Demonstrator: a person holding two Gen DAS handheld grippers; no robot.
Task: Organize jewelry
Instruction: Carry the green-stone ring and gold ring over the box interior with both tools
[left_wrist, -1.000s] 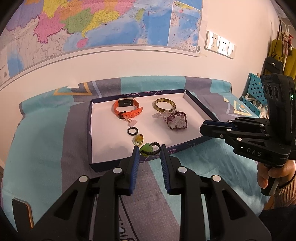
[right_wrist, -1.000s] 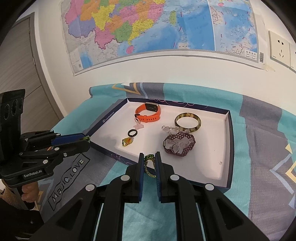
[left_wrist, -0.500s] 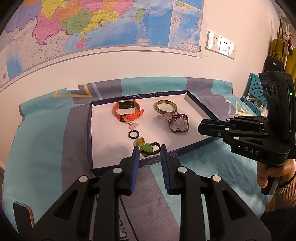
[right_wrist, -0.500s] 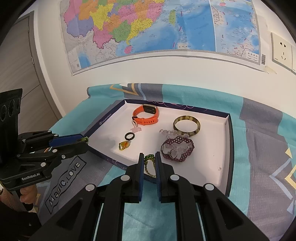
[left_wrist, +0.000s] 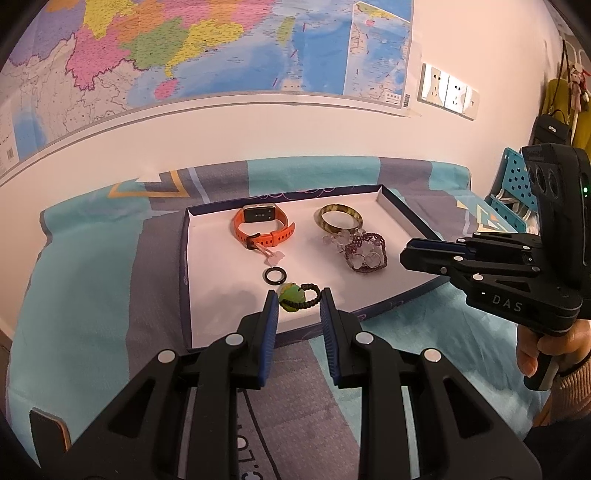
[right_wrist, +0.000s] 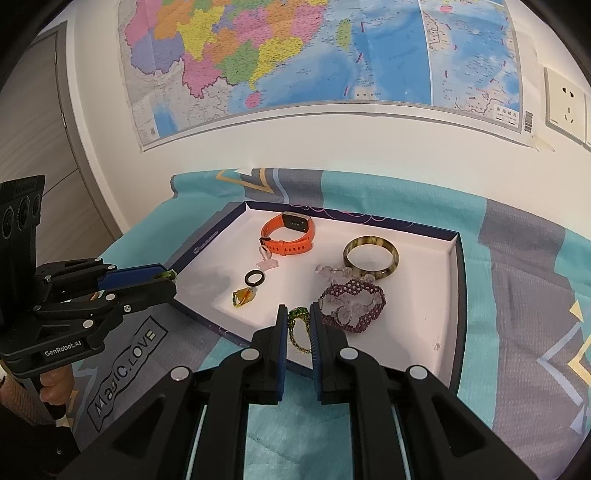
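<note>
**Both claws loaded at the tray's near edge**

The green chain (right_wrist: 297, 332) hangs pinched between the right claw's (right_wrist: 298, 314) pads, which are pressed together on it. The green charm (left_wrist: 290, 295), on a black bead loop, sits clamped between the left claw's (left_wrist: 298, 295) pads: charm against one pad, loop against the other.

Beyond both claws lies the tray (right_wrist: 456, 295), white inside. Just ahead of the right claw and to its right is the purple bracelet (right_wrist: 354, 286), with the bangle (right_wrist: 393, 264) behind it. Ahead to its left are the amber pendant (right_wrist: 243, 297) and then the black ring (right_wrist: 255, 284). The orange watch (right_wrist: 291, 249) lies farthest off. The tray rests on a teal and grey cloth (right_wrist: 295, 424), which also lies under both claws.
</note>
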